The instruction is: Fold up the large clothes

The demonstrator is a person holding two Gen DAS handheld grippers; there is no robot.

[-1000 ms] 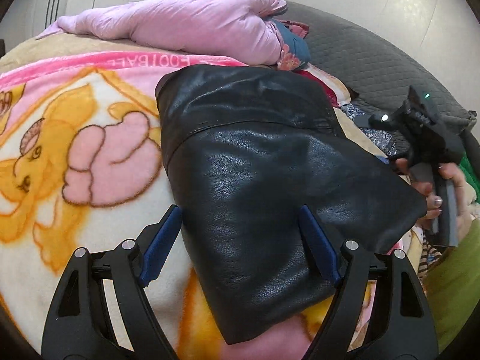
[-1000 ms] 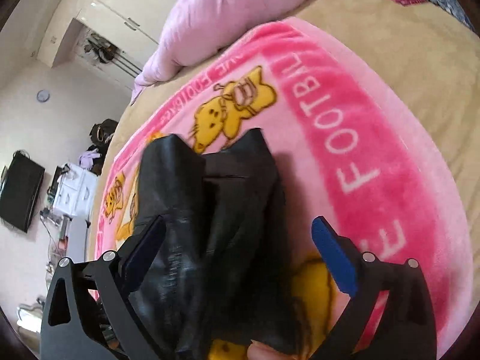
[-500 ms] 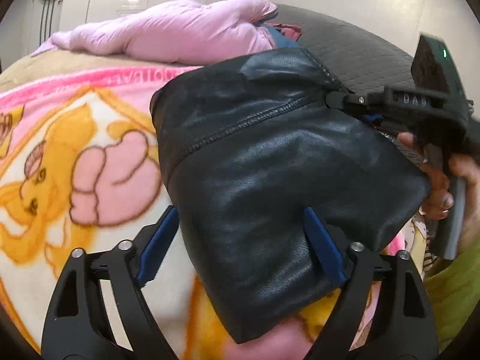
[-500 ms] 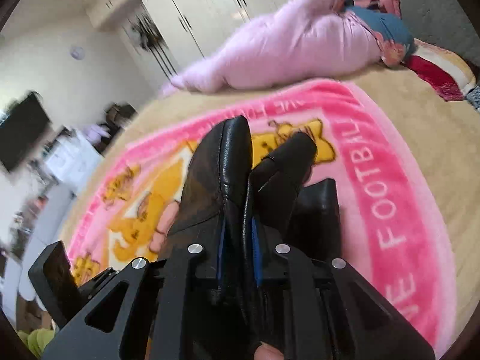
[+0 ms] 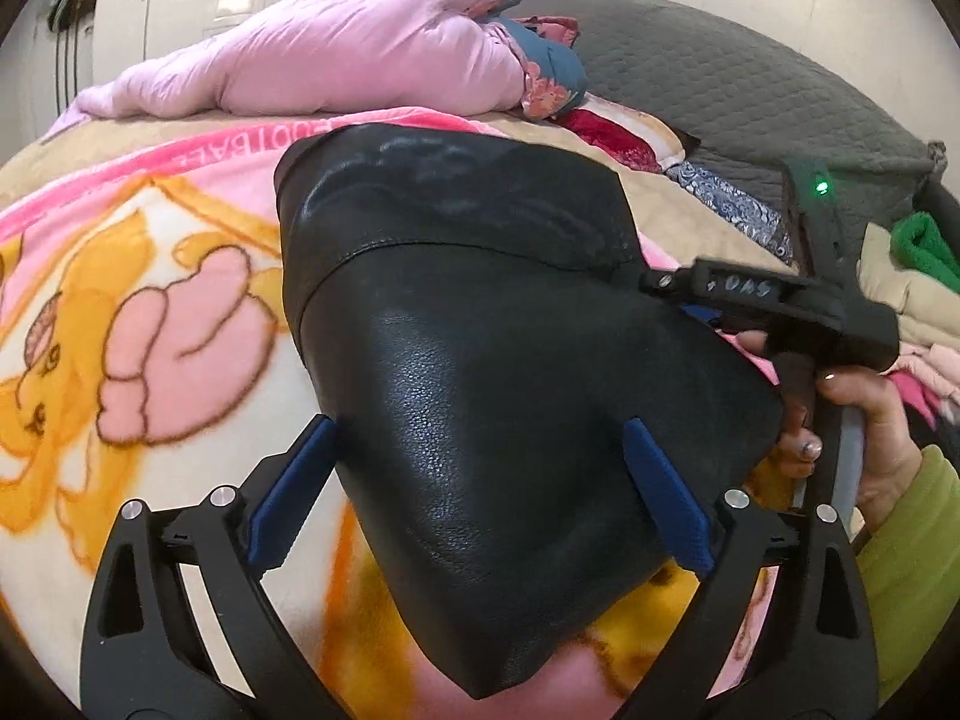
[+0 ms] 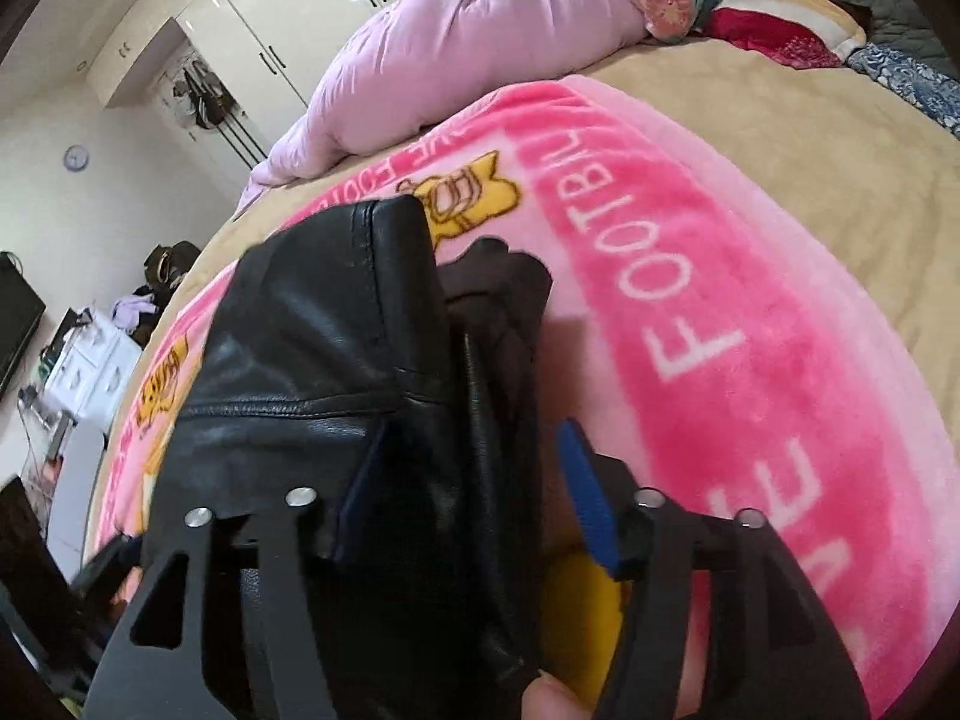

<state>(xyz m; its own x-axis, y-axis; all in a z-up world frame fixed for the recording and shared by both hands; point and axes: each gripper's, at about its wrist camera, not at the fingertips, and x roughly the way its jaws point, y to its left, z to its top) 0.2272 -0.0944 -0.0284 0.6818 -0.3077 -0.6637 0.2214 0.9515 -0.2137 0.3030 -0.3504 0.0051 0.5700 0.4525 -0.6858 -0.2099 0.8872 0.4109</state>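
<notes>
My left gripper (image 5: 480, 492) stands wide, its jaws having just been opening, and the black leather garment (image 5: 492, 360) lies between the blue pads (image 5: 288, 498) without either pad pressing on it. In the left wrist view the garment fills the centre, a folded bundle with a seam running across its upper part, its narrow end pointing to 6 o'clock and its broad end toward 12 o'clock. It rests on the pink cartoon blanket (image 5: 150, 330), which spreads out to 9 o'clock.

My right gripper (image 6: 474, 498) has just been opening too, and now stands about half apart. A fold of the garment (image 6: 336, 360) lies between its pads (image 6: 591, 510). The right pad shows clear of the leather; the left one is partly buried in the folds, so I cannot tell whether it presses there. From the left wrist view this gripper (image 5: 702, 306) comes in at 3 o'clock, its tip at the garment's edge, with my right hand (image 5: 864, 420) on the handle and a green sleeve (image 5: 912, 570) below it.

A pink quilt (image 5: 336, 60) lies bunched at 12 o'clock beyond the blanket, with a grey cover (image 5: 720, 102) at 1 o'clock. In the right wrist view white wardrobes (image 6: 288, 6) stand at 11 o'clock.
</notes>
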